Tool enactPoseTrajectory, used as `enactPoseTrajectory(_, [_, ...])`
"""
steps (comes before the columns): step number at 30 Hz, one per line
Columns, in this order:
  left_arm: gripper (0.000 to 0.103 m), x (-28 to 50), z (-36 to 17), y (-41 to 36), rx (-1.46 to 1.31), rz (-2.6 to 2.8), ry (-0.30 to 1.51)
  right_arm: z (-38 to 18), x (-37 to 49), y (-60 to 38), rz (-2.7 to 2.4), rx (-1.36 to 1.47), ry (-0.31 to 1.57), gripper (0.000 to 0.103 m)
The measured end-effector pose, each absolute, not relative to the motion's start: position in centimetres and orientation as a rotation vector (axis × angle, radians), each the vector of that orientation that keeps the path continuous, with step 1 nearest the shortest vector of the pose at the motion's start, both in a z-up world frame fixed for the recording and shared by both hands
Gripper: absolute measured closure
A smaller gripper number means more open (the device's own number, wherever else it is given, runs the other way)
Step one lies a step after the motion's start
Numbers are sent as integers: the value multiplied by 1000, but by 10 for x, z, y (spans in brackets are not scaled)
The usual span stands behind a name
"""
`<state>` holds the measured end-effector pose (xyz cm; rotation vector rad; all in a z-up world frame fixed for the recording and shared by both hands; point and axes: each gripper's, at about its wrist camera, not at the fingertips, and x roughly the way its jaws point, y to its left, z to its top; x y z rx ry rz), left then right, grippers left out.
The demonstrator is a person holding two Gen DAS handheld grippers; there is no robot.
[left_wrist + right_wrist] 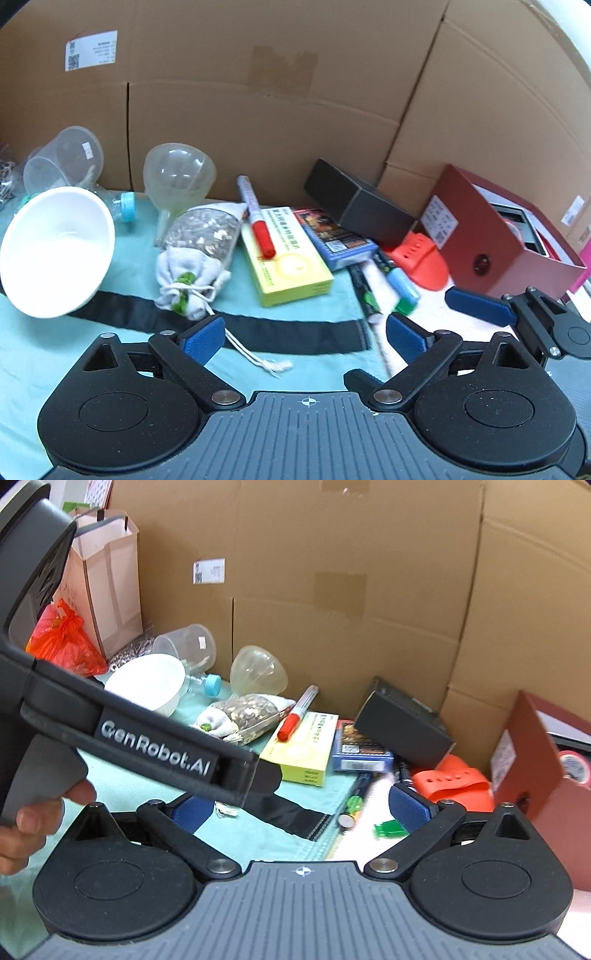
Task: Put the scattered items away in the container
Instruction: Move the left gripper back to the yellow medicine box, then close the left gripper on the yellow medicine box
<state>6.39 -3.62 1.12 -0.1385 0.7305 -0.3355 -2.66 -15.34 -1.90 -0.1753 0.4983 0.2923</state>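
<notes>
From the left wrist view, the left gripper (304,338) hangs with its blue-padded jaws spread wide and nothing between them. Straight ahead and slightly left lies the grey drawstring cloth pouch (188,278), its cord trailing back toward the left finger; its long axis runs away from the gripper toward the clear bag of mixed dried pieces (205,230) it leans on. Further ahead rests the yellow rectangular carton (288,254), with the red-capped marker pen (256,218) lying across its far corner, lengthwise away from the camera. The dark red open cardboard box (491,236), probably the container, stands at the far right, well apart from the pouch. One blue pad of the right gripper (480,304) shows just before that box, so the right hand is judged the nearer to it.

From the right wrist view, the right gripper (303,808) also stands open and empty, though the left tool's black body hides most of its left finger. A small green clip (388,829) lies just beside its right finger, and the orange rubber sandal (454,788) lies just beyond, touching the dark red box.

The surface is a pale teal cloth (110,358) with a black band, on a lighter top. Tall brown cardboard walls (258,110) close the back.
</notes>
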Motion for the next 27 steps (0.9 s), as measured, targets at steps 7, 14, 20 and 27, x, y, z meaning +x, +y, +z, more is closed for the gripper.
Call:
enactPoseTrajectory(7, [20, 93, -3, -37, -112, -366, 772, -31, -2, -148, 293, -169, 535, 14])
enactPoseTrajectory(14, [26, 118, -13, -38, -112, -357, 801, -40, 25, -146, 309, -163, 564, 21])
enactPoseTrajectory(20, [26, 134, -19, -38, -109, -362, 820, -50, 48, -142, 329, -155, 602, 30])
enactPoseTrajectory(27, [31, 149, -21, -43, -93, -399, 844, -55, 68, -144, 335, -117, 629, 31])
